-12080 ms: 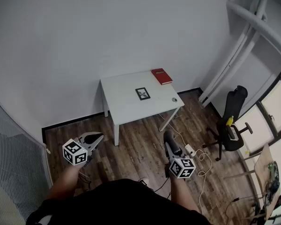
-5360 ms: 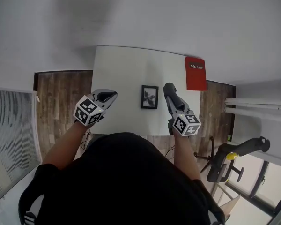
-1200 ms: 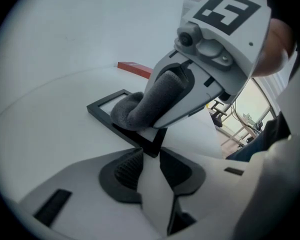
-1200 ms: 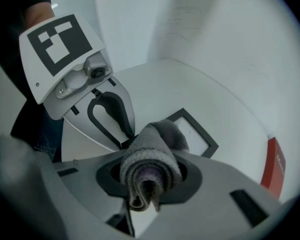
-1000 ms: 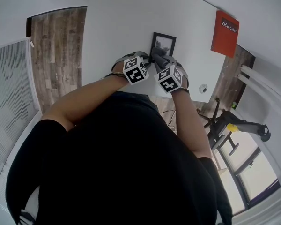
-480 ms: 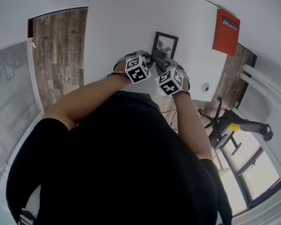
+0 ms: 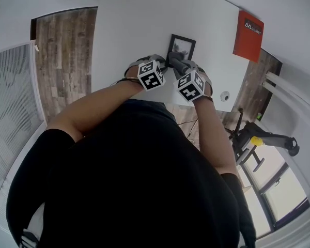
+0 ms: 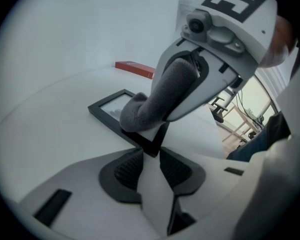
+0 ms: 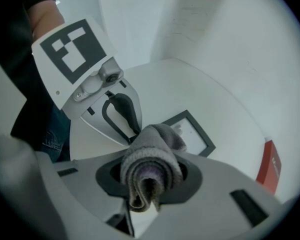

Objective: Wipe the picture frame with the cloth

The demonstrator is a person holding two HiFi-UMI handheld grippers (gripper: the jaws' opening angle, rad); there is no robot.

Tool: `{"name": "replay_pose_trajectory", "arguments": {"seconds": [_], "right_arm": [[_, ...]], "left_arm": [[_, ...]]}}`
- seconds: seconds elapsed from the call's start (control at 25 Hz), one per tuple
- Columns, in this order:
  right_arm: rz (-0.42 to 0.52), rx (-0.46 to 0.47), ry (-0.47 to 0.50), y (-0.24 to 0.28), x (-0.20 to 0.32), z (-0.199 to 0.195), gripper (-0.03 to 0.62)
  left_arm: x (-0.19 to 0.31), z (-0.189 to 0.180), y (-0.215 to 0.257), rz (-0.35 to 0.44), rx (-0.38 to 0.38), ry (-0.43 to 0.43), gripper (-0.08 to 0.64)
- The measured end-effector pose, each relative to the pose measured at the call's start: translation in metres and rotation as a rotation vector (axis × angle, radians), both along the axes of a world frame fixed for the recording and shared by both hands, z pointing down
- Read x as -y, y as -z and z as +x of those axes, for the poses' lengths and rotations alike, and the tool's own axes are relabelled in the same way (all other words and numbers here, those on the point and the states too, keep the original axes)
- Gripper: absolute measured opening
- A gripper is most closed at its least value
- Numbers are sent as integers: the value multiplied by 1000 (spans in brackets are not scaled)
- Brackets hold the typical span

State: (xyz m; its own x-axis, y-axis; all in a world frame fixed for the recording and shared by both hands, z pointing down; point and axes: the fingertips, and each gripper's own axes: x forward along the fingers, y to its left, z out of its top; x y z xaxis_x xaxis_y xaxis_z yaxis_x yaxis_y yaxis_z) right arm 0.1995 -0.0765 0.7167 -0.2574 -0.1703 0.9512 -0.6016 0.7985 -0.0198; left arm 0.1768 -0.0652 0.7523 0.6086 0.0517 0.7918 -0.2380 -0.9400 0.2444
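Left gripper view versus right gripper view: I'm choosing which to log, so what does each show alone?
Left only: the black picture frame's corner between the left gripper's jaw tips. Right only: the folded grey cloth's end clamped inside the right gripper. Both: cloth meeting frame, red book, white table.

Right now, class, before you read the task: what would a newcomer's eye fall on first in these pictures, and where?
First comes the rolled grey cloth clamped in the right gripper, its end on the near edge of the black picture frame, which lies flat on the white table. The left gripper pinches the frame's near corner, and a red book lies at the table's far right corner.
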Motion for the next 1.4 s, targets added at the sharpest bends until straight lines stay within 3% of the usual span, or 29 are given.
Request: {"name": "replay_pose_trajectory", "arguments": {"seconds": [0.4, 0.84, 1.4], "right_arm": [[87, -12, -40, 24, 54, 26, 100], [176, -92, -105, 18, 101, 54, 101], [168, -119, -55, -8, 88, 52, 100]], "left_arm": [[0, 0, 0, 17, 1, 8, 112], [0, 0, 0, 28, 0, 7, 112], [0, 0, 1, 34, -4, 5, 112]]}}
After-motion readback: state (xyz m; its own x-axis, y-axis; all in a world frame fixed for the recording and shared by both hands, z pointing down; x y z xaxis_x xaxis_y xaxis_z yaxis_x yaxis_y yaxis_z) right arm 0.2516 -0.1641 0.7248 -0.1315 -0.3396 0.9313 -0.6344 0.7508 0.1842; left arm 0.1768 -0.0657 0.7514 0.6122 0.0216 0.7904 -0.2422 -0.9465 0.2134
